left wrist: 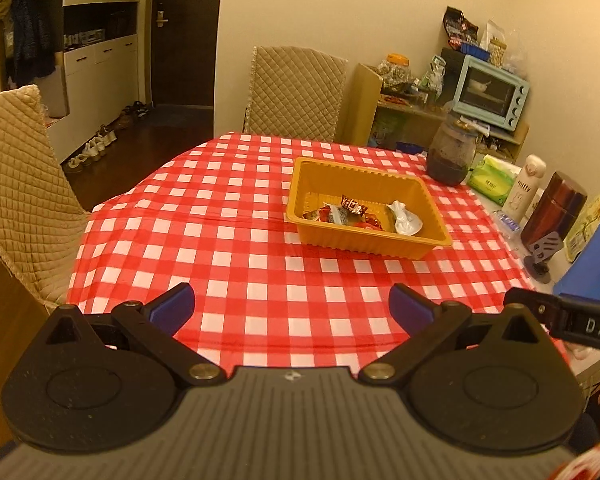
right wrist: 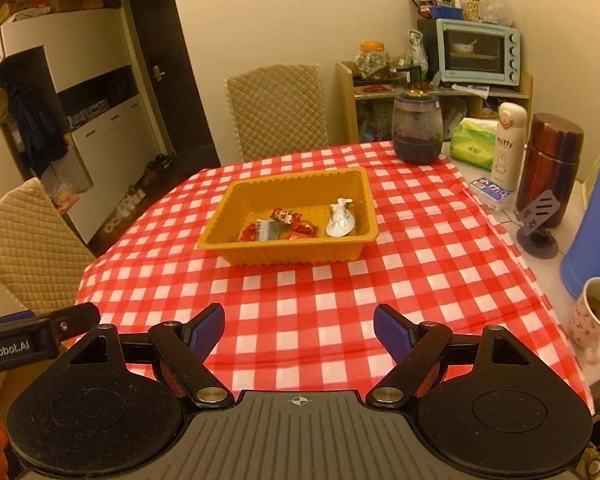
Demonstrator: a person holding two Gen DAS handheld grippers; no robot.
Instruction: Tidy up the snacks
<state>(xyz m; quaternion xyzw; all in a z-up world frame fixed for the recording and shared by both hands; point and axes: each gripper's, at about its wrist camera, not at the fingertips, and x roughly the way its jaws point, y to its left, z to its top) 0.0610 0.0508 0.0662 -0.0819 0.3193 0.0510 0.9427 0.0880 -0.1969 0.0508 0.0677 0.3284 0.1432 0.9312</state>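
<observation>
A yellow plastic tray [left wrist: 316, 176] [right wrist: 260, 196] stands on the red-checked tablecloth. Several wrapped snacks [left wrist: 342, 212] [right wrist: 278, 226] and a white wrapper [left wrist: 404, 220] [right wrist: 340, 218] lie inside it. My left gripper [left wrist: 292, 310] is open and empty, held above the near part of the table, well short of the tray. My right gripper [right wrist: 299, 328] is also open and empty, near the front edge. The side of the right gripper shows in the left wrist view [left wrist: 572, 320], and the side of the left gripper shows in the right wrist view [right wrist: 32, 336].
A dark jar [right wrist: 416, 128], tissue pack [right wrist: 474, 144], white bottle [right wrist: 508, 144], brown flask [right wrist: 550, 168], blue jug [right wrist: 596, 208] and mug [right wrist: 598, 316] line the right side. Quilted chairs [right wrist: 278, 108] [left wrist: 16, 184] stand behind and left. A shelf holds a toaster oven [right wrist: 478, 52].
</observation>
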